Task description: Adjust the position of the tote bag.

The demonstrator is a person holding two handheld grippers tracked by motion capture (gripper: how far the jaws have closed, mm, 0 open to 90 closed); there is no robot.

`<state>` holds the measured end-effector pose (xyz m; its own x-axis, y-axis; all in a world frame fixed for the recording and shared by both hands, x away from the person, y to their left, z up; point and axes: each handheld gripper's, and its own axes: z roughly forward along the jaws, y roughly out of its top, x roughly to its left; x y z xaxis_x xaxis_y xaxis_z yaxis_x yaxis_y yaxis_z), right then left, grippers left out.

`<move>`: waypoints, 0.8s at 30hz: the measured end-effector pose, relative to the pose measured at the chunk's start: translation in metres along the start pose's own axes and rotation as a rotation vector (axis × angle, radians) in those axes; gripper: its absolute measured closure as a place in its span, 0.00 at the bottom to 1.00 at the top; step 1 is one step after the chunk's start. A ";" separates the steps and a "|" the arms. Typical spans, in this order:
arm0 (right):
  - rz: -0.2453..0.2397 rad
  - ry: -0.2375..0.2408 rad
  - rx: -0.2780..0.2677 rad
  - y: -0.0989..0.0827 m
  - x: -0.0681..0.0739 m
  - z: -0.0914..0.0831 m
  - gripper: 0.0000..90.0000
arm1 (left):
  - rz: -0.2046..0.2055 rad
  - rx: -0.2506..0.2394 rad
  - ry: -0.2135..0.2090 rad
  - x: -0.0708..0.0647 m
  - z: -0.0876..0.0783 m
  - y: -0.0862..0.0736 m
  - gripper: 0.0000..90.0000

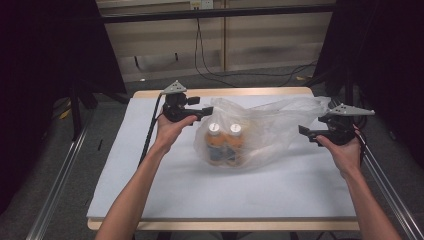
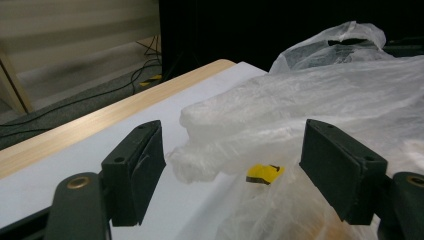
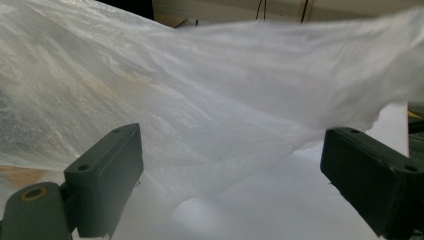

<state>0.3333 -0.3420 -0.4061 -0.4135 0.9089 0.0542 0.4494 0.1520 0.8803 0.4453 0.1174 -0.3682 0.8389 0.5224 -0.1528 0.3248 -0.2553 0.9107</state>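
My right gripper (image 3: 232, 185) fingers (image 3: 107, 177) stand wide apart, nothing pinched. Clear plastic bag (image 3: 200, 100) billows just ahead, its thin sheet stretched across above both fingers, loose edge hanging near the right one. White surface (image 3: 280, 210) bare between them. Faint orange blur through the plastic at left.

Room was dim w/ dark edges; table (image 1: 165, 185) lit evenly from above, soft shadows. Bag (image 3: 210, 90) glared pale, blurred up close; high view grainy.
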 end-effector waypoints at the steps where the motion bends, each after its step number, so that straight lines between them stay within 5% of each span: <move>1: 0.003 0.001 0.005 0.000 0.000 0.002 0.11 | -0.005 0.000 -0.005 0.000 0.003 0.000 0.27; 6: 0.010 0.000 0.011 0.001 -0.004 0.010 0.11 | -0.009 0.006 -0.039 -0.003 0.015 -0.001 0.26; 9: 0.016 0.015 -0.001 0.004 -0.004 0.012 0.16 | 0.016 0.052 -0.053 -0.006 0.023 -0.001 0.28; 19: -0.008 0.067 -0.036 0.014 0.005 0.018 0.63 | -0.028 0.028 -0.114 -0.012 0.021 -0.001 0.36; 24: -0.024 0.091 -0.029 0.014 0.010 0.019 0.99 | -0.009 0.035 -0.148 -0.019 0.014 0.000 0.33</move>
<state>0.3504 -0.3232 -0.4025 -0.4946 0.8660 0.0740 0.4158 0.1609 0.8951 0.4350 0.0961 -0.3702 0.8903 0.3996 -0.2183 0.3457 -0.2810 0.8953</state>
